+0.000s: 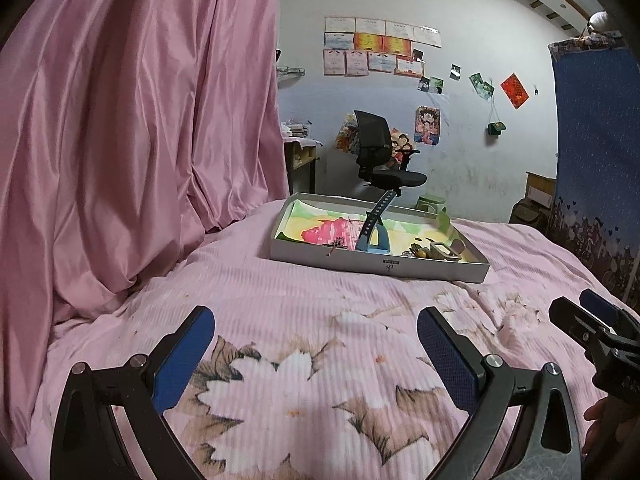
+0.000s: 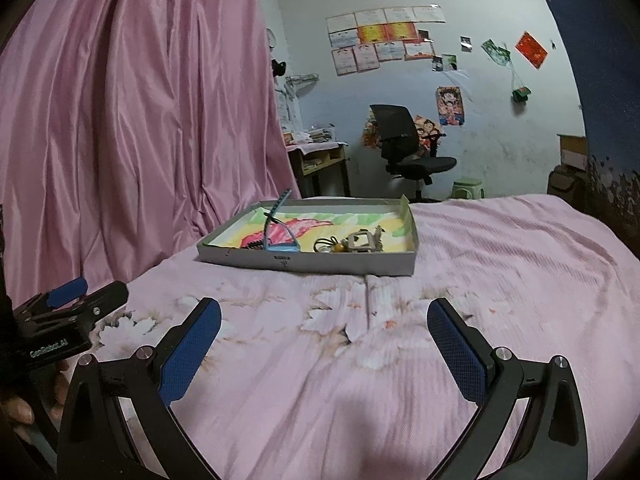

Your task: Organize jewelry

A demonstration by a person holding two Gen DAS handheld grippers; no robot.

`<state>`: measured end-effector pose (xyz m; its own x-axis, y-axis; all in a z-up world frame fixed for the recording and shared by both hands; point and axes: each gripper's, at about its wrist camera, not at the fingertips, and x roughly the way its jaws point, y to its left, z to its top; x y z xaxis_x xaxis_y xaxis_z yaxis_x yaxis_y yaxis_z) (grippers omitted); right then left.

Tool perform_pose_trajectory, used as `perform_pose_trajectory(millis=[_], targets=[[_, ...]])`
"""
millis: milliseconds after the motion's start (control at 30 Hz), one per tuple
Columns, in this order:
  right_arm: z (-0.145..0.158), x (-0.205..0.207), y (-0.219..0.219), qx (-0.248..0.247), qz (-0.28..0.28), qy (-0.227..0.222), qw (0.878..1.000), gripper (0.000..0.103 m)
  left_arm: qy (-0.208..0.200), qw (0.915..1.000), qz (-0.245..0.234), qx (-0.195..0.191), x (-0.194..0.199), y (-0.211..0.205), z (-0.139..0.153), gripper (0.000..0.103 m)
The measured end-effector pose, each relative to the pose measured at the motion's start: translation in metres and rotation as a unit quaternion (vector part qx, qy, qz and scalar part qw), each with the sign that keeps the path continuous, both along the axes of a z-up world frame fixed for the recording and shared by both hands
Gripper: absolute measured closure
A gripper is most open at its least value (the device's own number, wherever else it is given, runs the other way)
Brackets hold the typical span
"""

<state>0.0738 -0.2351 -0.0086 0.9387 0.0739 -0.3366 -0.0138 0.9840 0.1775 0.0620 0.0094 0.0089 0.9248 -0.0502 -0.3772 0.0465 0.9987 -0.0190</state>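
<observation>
A shallow grey cardboard tray [image 1: 372, 262] [image 2: 304, 262] lies on the pink floral bedspread, lined with a colourful painted sheet. In it stands a blue watch [image 1: 374, 228] [image 2: 278, 228] with its strap pointing up, a small dark red trinket [image 1: 338, 244] at its left, and a heap of small jewelry [image 1: 434, 250] [image 2: 352, 242] toward the right end. My left gripper [image 1: 316, 320] hovers open over the bedspread, well short of the tray. My right gripper [image 2: 324, 312] is open too, nothing between its blue pads, also short of the tray.
A pink curtain [image 1: 120, 140] hangs along the left of the bed. Behind the bed stand a black office chair [image 1: 380, 152], a desk [image 2: 320, 160] and a green stool [image 2: 468, 188]. A blue patterned cloth [image 1: 592, 160] hangs at the right. A hand [image 2: 16, 408] holds the left gripper.
</observation>
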Motion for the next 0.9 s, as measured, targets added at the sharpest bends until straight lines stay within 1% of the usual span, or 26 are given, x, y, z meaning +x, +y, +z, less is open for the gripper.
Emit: perform_pose_trajectory(millis=[300,433,900], targets=[[-0.004,-0.003,-0.003,-0.011,-0.015,0.004,1.0,0.002,-0.004,0.9998,-0.015,0.015,-0.01,-0.008,-0.004,0.001],[-0.003,-0.004,-0.001,-0.016,-0.015,0.003,1.0,0.002,-0.011,0.9996,-0.02,0.013,-0.012,-0.009,-0.002,0.001],[-0.002,-0.006,-0.001,-0.017,-0.015,0.003,1.0,0.002,-0.013,0.9996,-0.021,0.013,-0.013,-0.01,-0.002,0.001]])
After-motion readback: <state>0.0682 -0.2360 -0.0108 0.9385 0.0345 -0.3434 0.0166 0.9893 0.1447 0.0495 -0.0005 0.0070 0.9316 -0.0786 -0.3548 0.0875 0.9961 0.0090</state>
